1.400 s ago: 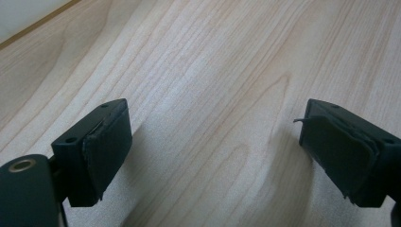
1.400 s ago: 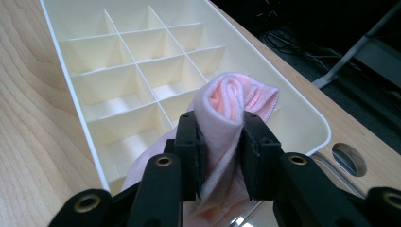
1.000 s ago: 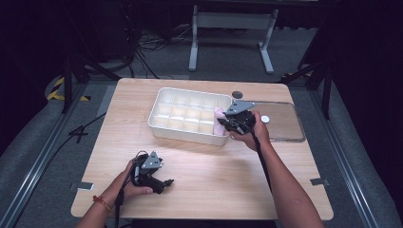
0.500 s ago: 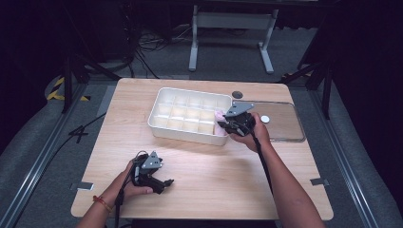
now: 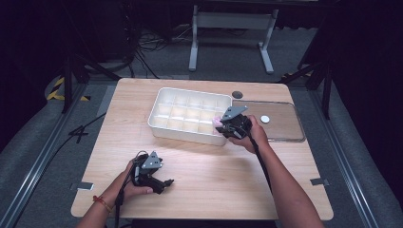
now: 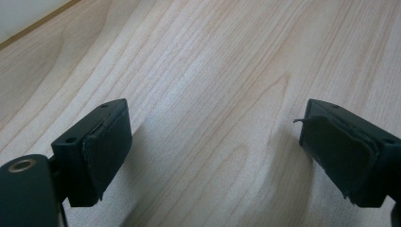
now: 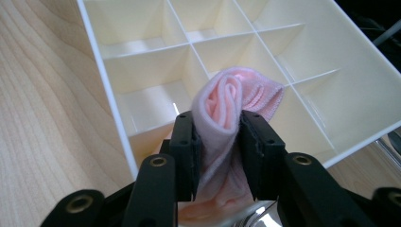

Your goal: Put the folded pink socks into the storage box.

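A white divided tray point(image 5: 164, 96) point(image 7: 111, 99) with several empty compartments sits at the table's middle back. My right gripper point(image 5: 223, 124) point(image 7: 218, 137) is shut on a rolled pink cloth point(image 7: 231, 101) point(image 5: 218, 120), held just above the tray's near right corner compartments. My left gripper point(image 5: 164, 183) point(image 6: 215, 146) rests low over bare wood near the table's front left, jaws wide apart with nothing between them.
A clear lid point(image 5: 278, 126) lies flat to the right of the tray, with a small white disc point(image 5: 265, 119) on it. A dark round spot point(image 5: 237, 94) marks the table behind the tray. Bare wood point(image 5: 223, 166) stretches between the two hands.
The right gripper with the pink cloth has barely shifted at the tray's near right corner. The left hand has stayed where it was.
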Tool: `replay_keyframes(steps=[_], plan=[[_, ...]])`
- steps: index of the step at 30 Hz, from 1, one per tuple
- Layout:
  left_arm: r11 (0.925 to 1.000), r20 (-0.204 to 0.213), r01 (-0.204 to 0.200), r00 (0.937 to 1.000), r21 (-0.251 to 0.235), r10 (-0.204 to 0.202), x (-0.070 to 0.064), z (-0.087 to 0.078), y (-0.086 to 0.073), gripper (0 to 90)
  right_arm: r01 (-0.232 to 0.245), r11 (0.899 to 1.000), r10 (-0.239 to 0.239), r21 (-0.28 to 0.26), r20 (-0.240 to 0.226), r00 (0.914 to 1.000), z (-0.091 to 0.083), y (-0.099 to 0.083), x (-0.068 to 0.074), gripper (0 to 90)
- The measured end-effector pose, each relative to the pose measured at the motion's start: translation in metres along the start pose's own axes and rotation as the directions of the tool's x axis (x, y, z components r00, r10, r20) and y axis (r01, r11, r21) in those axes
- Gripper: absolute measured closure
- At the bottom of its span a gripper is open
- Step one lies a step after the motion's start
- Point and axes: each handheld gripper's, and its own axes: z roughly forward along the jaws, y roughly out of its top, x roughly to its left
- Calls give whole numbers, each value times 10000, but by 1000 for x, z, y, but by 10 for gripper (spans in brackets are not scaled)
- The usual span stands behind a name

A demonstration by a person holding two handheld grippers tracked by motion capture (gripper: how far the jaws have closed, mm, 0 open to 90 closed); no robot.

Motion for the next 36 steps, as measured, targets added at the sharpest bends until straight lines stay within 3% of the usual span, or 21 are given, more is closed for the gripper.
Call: replay_keyframes(steps=[7, 12, 19, 34, 36], plan=[[10000, 5, -1, 10000, -13, 1, 0, 0, 0, 102, -380, 9991, 390, 180, -588, 9975, -2, -2, -7, 685], [10000, 1, -4, 10000, -15, 4, 0, 0, 0, 102, -311, 9992, 326, 255, -624, 9975, -3, -2, -9, 759], [10000, -9, -26, 10000, 24, 26, 0, 0, 0, 102, -147, 9964, 212, 829, -774, 9968, 1, 4, -9, 771], [10000, 3, -13, 10000, 64, 13, 0, 1, 1, 93, -165, 9816, 371, 1902, -1052, 9938, 12, 12, -10, 796], [10000, 8, 26, 10000, 49, -26, 0, 1, 1, 91, -401, 9757, 652, 2155, -1107, 9917, 15, 13, -13, 797]])
